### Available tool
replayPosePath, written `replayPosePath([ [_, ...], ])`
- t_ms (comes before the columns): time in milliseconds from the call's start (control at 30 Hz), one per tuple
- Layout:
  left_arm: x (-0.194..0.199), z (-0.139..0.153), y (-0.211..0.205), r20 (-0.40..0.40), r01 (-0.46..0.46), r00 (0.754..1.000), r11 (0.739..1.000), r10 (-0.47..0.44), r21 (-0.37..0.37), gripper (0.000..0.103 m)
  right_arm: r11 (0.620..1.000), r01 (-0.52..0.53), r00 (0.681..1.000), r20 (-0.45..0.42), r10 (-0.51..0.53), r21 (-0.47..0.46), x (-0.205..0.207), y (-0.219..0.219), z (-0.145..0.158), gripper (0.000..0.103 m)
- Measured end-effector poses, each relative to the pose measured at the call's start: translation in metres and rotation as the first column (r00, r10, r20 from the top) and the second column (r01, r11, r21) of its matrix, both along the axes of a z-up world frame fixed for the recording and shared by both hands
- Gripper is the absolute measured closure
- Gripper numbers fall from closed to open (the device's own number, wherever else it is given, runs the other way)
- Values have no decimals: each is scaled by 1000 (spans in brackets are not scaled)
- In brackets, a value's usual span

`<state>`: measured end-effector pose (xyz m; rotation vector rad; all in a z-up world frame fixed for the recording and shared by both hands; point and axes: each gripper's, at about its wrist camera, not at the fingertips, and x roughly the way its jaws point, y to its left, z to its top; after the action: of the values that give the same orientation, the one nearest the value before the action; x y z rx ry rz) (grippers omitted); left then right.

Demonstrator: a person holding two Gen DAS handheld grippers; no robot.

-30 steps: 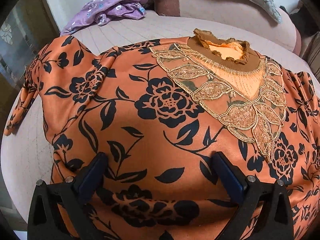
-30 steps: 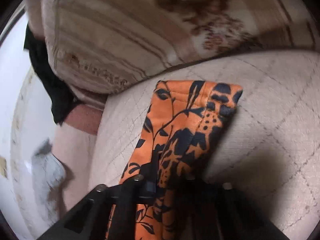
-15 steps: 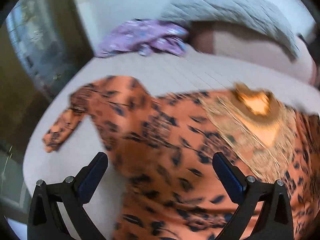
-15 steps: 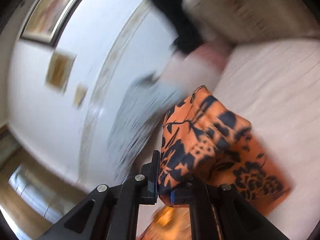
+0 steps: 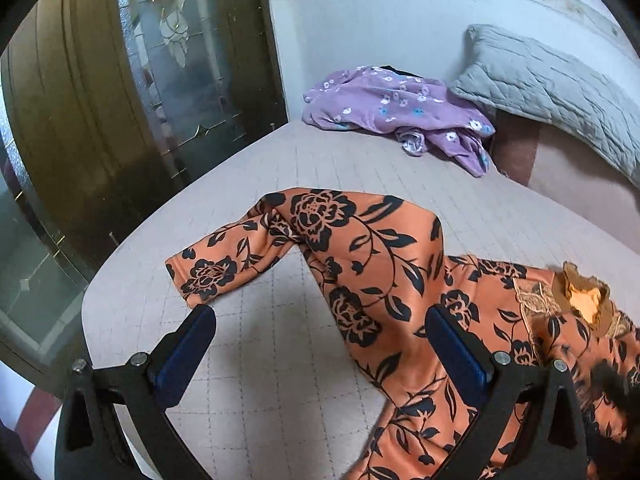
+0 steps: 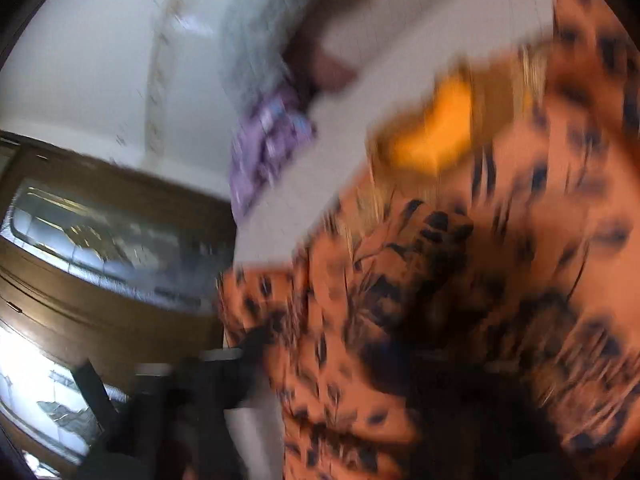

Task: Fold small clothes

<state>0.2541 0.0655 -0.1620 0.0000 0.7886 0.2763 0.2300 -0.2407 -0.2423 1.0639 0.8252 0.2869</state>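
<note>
An orange top with black flowers point(image 5: 380, 280) lies on the pale quilted bed point(image 5: 260, 360). Its left sleeve point(image 5: 224, 268) stretches out flat to the left and its gold-trimmed neckline point(image 5: 580, 300) is at the right. My left gripper point(image 5: 320, 340) is open and empty just above the bed, its right finger over the top's body and its left finger near the sleeve cuff. The right wrist view is heavily blurred. There my right gripper point(image 6: 332, 364) is shut on the top's other sleeve point(image 6: 400, 280) and holds it over the top's body near the neckline point(image 6: 436, 136).
A purple flowered garment point(image 5: 400, 116) lies bunched at the far side of the bed. A grey quilted pillow point(image 5: 560, 92) rests on a pink bolster point(image 5: 560, 168) at the back right. A wooden door with glass panels point(image 5: 120, 100) stands to the left, beyond the bed edge.
My left gripper has swung left from over the top's chest to its left sleeve. My right gripper has carried the right sleeve up and across, over the top's body.
</note>
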Motion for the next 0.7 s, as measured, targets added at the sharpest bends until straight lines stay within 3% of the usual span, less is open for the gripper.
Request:
replayPosePath([
  [33, 0, 1, -1, 2, 4, 1000, 1000, -4, -6, 0, 1000, -20, 1000, -8, 20, 19, -6, 3, -4, 16],
  [167, -6, 6, -18, 23, 88, 996, 995, -87, -46, 0, 994, -103, 995, 16, 103, -25, -42, -1, 16, 16],
  [200, -10, 8, -30, 38, 147, 989, 987, -145, -67, 0, 995, -95, 995, 30, 96, -33, -50, -8, 25, 16],
  [267, -16, 9, -49, 45, 239, 971, 966, -235, -99, 0, 998, -19, 997, 75, 23, -61, -70, -35, 45, 16],
  [333, -23, 5, -79, 38, 352, 936, 929, -350, -114, 0, 994, 73, 992, 106, -64, -79, -85, -60, 55, 21],
  [433, -30, -8, -125, -3, 474, 879, 873, -477, -117, 0, 970, 235, 966, 127, -227, -58, -107, -111, 49, 52],
  [500, -34, -19, -153, -34, 536, 839, 835, -543, -125, 0, 948, 319, 945, 75, -318, -13, -114, -137, 28, 62],
  [600, -36, -37, -183, -88, 568, 817, 822, -569, -37, 0, 908, 416, 909, -7, -417, -44, -113, -164, 9, 63],
  [700, -31, -51, -192, -108, 556, 826, 831, -553, -1, 0, 881, 473, 881, 11, -473, -1, -115, -179, 6, 64],
])
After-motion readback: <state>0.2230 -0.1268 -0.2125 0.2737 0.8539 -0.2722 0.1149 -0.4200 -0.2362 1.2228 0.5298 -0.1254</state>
